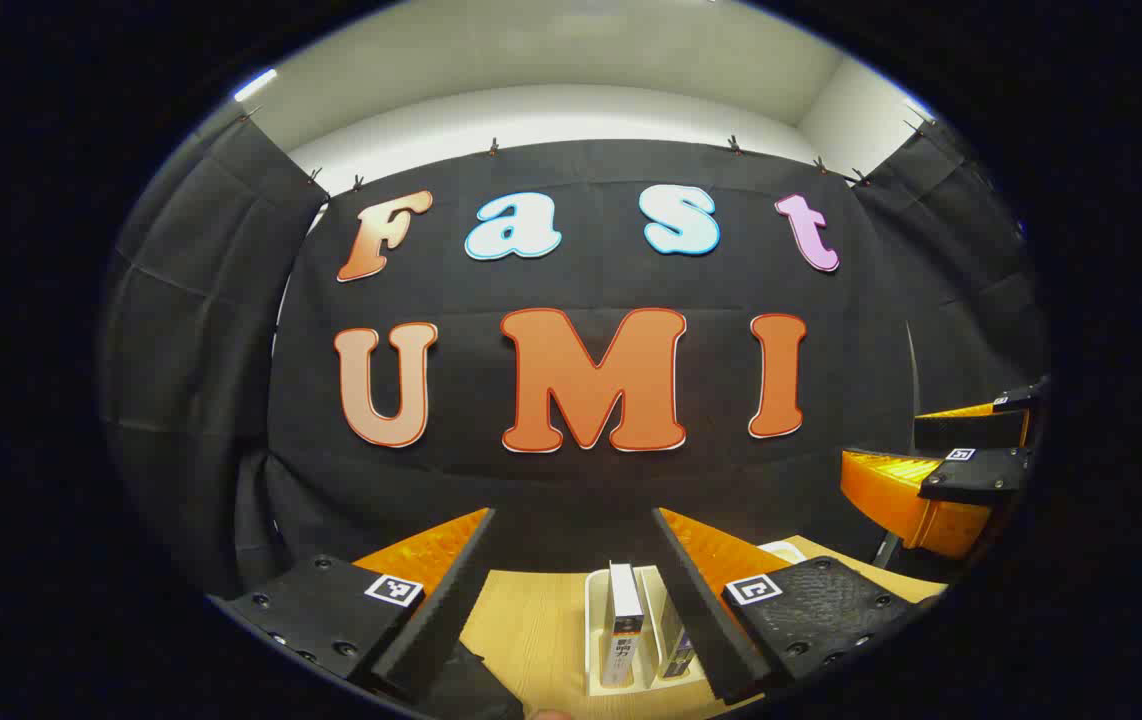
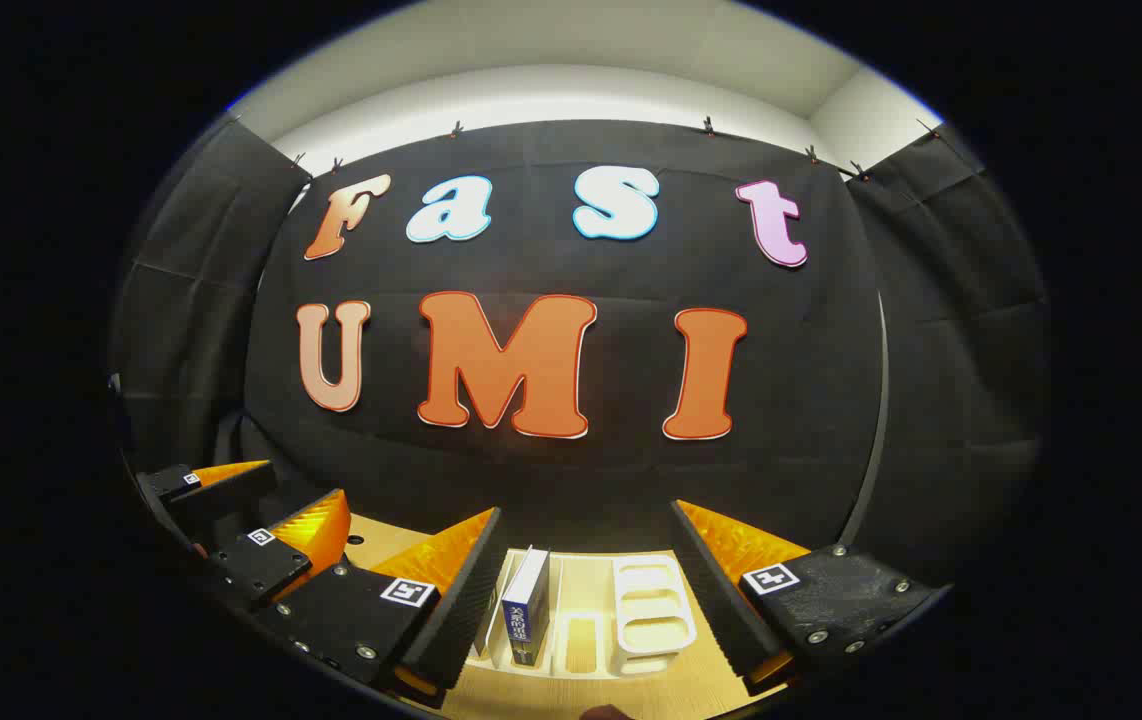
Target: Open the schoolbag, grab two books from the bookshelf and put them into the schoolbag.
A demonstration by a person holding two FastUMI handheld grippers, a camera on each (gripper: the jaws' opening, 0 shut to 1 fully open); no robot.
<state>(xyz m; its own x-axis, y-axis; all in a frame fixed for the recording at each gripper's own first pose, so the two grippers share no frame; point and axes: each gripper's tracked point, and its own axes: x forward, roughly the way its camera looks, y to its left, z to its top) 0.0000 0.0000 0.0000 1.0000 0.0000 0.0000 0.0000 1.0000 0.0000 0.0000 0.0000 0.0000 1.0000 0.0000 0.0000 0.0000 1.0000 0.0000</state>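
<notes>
A white slotted bookshelf (image 2: pixel 631 610) stands on the wooden counter (image 1: pixel 531 630), holding upright books (image 1: pixel 623 625) — one dark blue-spined (image 2: pixel 527 608). Both grippers — left (image 1: pixel 571 600), right (image 2: pixel 581 600) — hover above it, fingers spread apart, empty.

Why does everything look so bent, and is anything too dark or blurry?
In the left gripper view the fisheye lens bows the wall; the books in the white rack stay sharp. In the right gripper view the wooden table is brightly lit, the edges dim, and the book is crisp.
</notes>
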